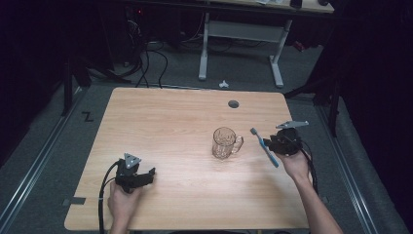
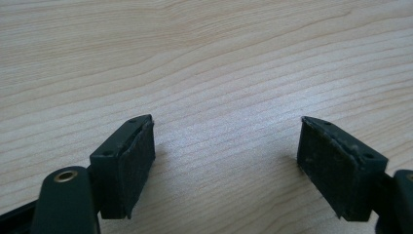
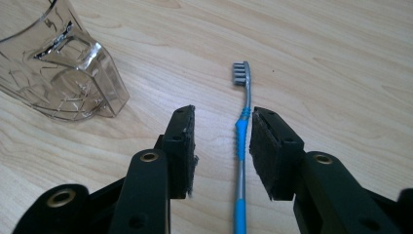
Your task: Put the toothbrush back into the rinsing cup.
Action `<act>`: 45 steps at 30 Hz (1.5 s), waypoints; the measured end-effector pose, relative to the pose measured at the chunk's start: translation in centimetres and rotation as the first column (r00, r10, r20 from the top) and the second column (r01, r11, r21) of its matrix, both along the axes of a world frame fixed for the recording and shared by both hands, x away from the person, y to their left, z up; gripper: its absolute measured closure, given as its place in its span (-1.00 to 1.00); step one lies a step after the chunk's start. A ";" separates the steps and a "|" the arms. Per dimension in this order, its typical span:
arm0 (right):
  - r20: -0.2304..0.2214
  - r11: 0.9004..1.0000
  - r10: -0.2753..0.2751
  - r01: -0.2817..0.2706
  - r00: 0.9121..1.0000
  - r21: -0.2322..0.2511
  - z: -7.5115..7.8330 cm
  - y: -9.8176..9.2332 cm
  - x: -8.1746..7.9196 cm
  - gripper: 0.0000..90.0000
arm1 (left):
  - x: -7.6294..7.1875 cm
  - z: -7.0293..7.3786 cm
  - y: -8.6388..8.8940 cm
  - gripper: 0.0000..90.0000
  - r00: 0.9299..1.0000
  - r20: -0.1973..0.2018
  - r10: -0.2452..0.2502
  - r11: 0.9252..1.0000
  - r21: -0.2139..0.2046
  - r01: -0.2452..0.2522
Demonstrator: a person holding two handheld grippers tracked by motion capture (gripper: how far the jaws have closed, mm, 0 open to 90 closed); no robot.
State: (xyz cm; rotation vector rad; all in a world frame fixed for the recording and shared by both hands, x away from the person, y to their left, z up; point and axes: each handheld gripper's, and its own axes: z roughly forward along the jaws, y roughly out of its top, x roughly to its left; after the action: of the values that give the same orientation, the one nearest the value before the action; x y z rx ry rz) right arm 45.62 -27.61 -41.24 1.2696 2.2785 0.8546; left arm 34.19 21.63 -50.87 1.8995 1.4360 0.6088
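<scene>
Plainly, the right gripper [image 3: 219, 146] stood over the blue toothbrush [image 3: 241, 146], its jaws set either side of the handle; in the right gripper view a gap showed between the left pad and the handle, while the right pad sat just beside it, so the pads were not pressing and the gripper was open around the brush, not clamped on it. From the high view the right gripper [image 1: 272, 144] hung near the right edge of the wooden table [image 1: 160, 117], held in the person's right hand [image 1: 294, 163]; the toothbrush [image 1: 265, 147] lay slantwise beneath it, bristle head pointing away from the person and toward the mug's side. Whether the brush rested fully on the tabletop or was slightly lifted I could not tell.

The clear glass mug [image 1: 225, 143] stood upright near the middle of the table, its handle turned toward the toothbrush, near it but not touching; in the right gripper view the mug [image 3: 63, 73] filled the upper left corner (its faceted wall showed well there).

The left gripper [image 1: 152, 171] rested low near the front left of the table, well apart from mug and brush; in the left gripper view its jaws stood wide open with bare wood [image 2: 219, 73] between them.
</scene>
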 end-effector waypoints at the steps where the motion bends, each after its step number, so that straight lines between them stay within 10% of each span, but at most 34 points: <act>1: 0.000 1.000 0.000 0.000 1.000 0.000 0.0 0.0 0.0 0.37 | 0.0 0.0 0.0 -0.51 1.000 0.000 0.000 1.000 -0.001 0.000; 31: -0.104 0.990 0.003 -0.018 0.995 -0.140 0.3 2.6 5.2 0.41 | 0.0 0.0 -0.1 -0.51 1.000 -0.001 -0.005 1.000 0.015 0.005; 45: -0.186 0.982 -0.036 0.000 0.982 -0.188 -1.9 2.8 7.3 0.43 | 0.0 0.0 -0.1 -0.51 1.000 0.000 -0.004 1.000 0.014 0.004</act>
State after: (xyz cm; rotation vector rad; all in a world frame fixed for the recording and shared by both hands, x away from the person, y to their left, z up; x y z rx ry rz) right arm 52.94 -24.78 -43.13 1.3321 2.4230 0.5161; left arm 34.19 21.49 -50.88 1.9126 1.4307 0.6179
